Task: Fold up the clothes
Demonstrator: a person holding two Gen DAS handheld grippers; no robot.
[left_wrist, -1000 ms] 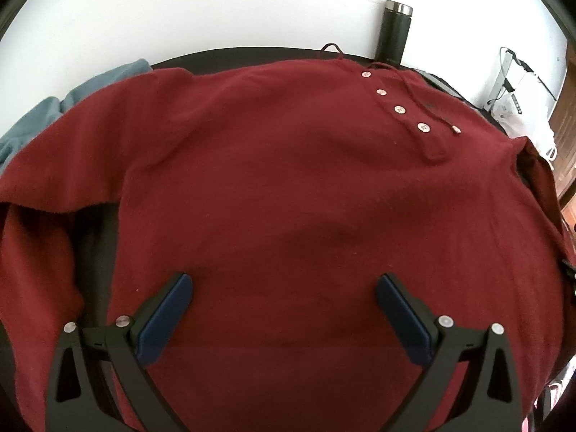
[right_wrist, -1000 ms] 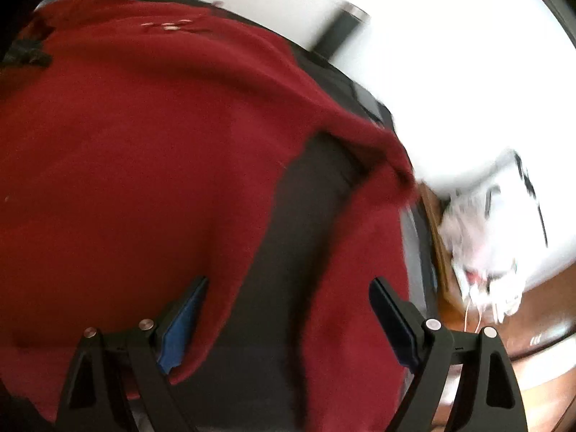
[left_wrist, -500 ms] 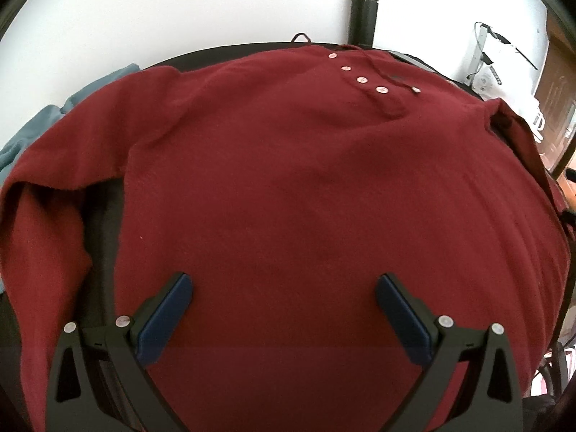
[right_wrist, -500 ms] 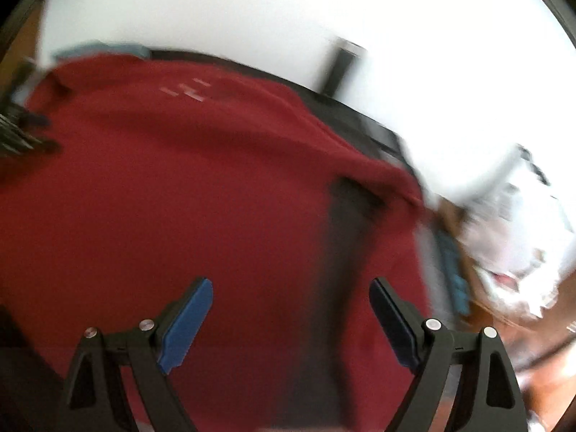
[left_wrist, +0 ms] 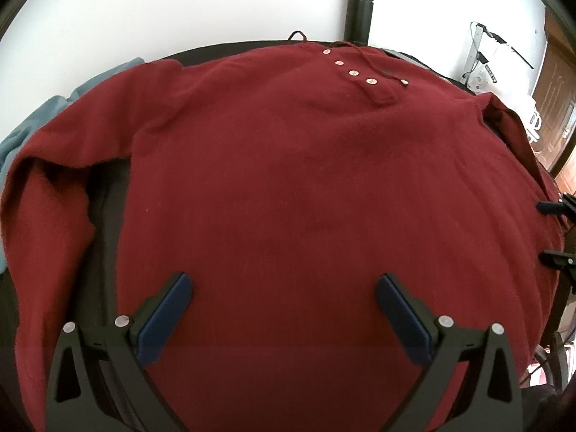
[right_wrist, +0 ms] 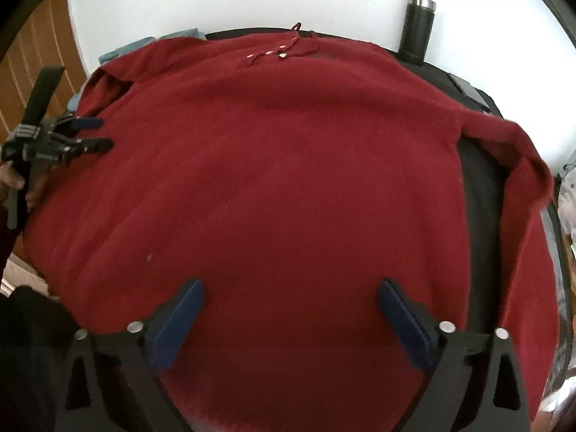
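Since a second ago the right gripper point(right_wrist: 289, 316) has swung from the sweater's right edge and sleeve to face the middle of its body, and the left gripper point(left_wrist: 282, 309) has slid sideways so the button placket point(left_wrist: 356, 73) sits nearer the centre of its view. Both hover over the dark red sweater point(left_wrist: 306, 187), which lies spread front-up on the dark desk point(left_wrist: 104, 216), its neck toward the white wall. Its sleeves bend down along each side, with a strip of desk showing between sleeve and body. On the left gripper the fingers point(left_wrist: 163, 318) stand wide apart with only cloth below them, gripping nothing. On the right gripper the jaws are opening, nothing between them. A black flask point(left_wrist: 359, 14) stands by the wall, and a blue-grey cloth point(left_wrist: 43, 122) lies at the desk's far left.
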